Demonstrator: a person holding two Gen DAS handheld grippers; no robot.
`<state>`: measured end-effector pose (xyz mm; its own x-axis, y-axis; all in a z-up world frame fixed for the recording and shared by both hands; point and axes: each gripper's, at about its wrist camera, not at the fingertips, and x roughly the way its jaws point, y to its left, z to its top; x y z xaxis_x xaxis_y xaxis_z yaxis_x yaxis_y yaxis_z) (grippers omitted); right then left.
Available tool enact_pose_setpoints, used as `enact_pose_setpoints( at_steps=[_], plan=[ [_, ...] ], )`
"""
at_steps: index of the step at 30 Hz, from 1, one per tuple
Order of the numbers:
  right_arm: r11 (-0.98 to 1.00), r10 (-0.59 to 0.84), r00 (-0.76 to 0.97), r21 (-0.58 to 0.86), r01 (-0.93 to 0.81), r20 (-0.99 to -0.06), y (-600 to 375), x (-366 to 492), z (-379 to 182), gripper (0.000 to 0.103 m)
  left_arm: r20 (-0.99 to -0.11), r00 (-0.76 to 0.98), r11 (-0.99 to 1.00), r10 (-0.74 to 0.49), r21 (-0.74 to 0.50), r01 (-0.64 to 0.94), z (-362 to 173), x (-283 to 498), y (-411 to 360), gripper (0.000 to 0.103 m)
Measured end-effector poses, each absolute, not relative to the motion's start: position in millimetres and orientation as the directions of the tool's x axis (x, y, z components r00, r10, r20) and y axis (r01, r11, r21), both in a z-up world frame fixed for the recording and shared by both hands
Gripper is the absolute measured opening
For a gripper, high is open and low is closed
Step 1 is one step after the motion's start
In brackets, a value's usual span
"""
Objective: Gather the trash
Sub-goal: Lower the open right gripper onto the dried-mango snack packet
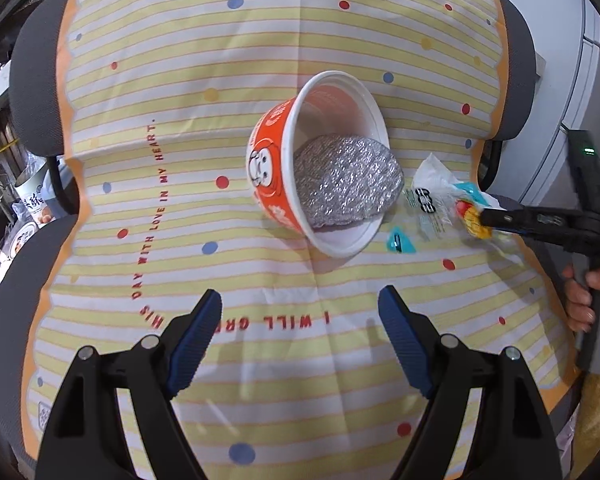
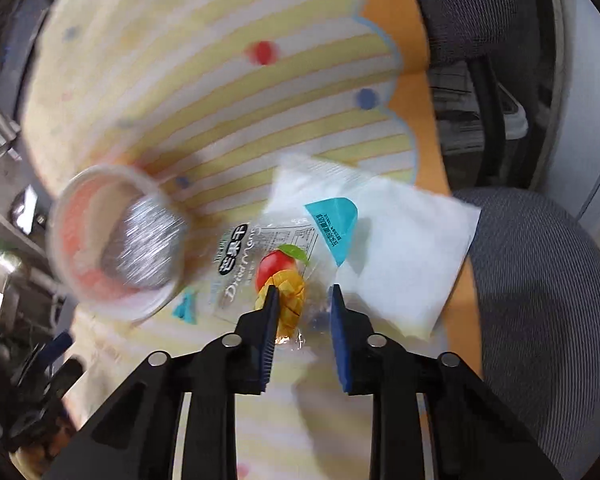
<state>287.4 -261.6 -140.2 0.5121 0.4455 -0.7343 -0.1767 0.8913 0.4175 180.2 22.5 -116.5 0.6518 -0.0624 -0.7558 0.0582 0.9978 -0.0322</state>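
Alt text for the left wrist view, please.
An orange paper bowl lies tipped on a striped, dotted tablecloth, silver foil inside. To its right, the right claw closes on a clear snack wrapper; the left claw hangs open.

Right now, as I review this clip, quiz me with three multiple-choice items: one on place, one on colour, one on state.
1. Where is the foil lid?
A. inside the tipped cup
B. on the chair
C. under the wrapper

2. What colour is the cup outside?
A. green
B. orange
C. black

3. How do the left tongs stand?
A. shut on the cup
B. shut on the wrapper
C. open, holding nothing

Answers: 1 A, the foil lies within the cup's white interior. 2 B, its wall is orange with a white figure. 3 C, only striped cloth shows between the pads.
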Motion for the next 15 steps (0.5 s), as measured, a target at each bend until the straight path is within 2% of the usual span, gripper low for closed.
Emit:
enact_pose_setpoints(
  at_steps=[1, 2, 5, 9, 11, 12, 13, 15],
  plan=[
    [0.888, 0.456, 0.513, 0.415, -0.200, -0.727, -256.6, 268.3, -131.9, 0.013, -0.756, 0.652, 0.998, -0.062, -0.033, 0.056, -115.9, 178.0, 23.5, 0.078],
    [0.894, 0.444, 0.517, 0.400, -0.202, -0.732, -254.9, 255.8, -127.3, 0.012, -0.757, 0.651, 0.998, -0.061, -0.034, 0.054, -114.5, 173.3, 24.1, 0.078],
    [0.939, 0.343, 0.523, 0.300, -0.167, -0.780, -242.6, 207.7, -117.6, 0.013, -0.755, 0.653, 0.998, -0.056, -0.031, 0.050, -110.7, 159.5, 25.2, 0.078],
    [0.950, 0.313, 0.470, 0.271, -0.155, -0.825, -236.7, 164.6, -122.1, 0.020, -0.752, 0.656, 0.998, -0.063, -0.034, 0.057, -106.2, 146.3, 24.5, 0.078],
    [0.963, 0.269, 0.499, 0.216, -0.163, -0.824, -238.5, 147.8, -117.2, 0.043, -0.750, 0.659, 0.998, -0.066, -0.032, 0.063, -103.2, 139.1, 23.3, 0.078],
    [0.974, 0.224, 0.530, 0.164, -0.160, -0.818, -240.4, 139.9, -111.8, 0.061, -0.748, 0.660, 0.997, -0.066, -0.030, 0.065, -101.3, 135.5, 22.8, 0.078],
    [0.978, 0.202, 0.549, 0.134, -0.162, -0.811, -241.0, 138.2, -108.4, 0.067, -0.746, 0.663, 0.997, -0.065, -0.030, 0.065, -99.2, 131.9, 22.9, 0.078],
    [0.982, 0.173, 0.577, 0.095, -0.162, -0.798, -244.8, 136.8, -103.2, 0.067, -0.741, 0.668, 0.997, -0.066, -0.031, 0.064, -96.4, 127.0, 23.2, 0.078]
  ],
)
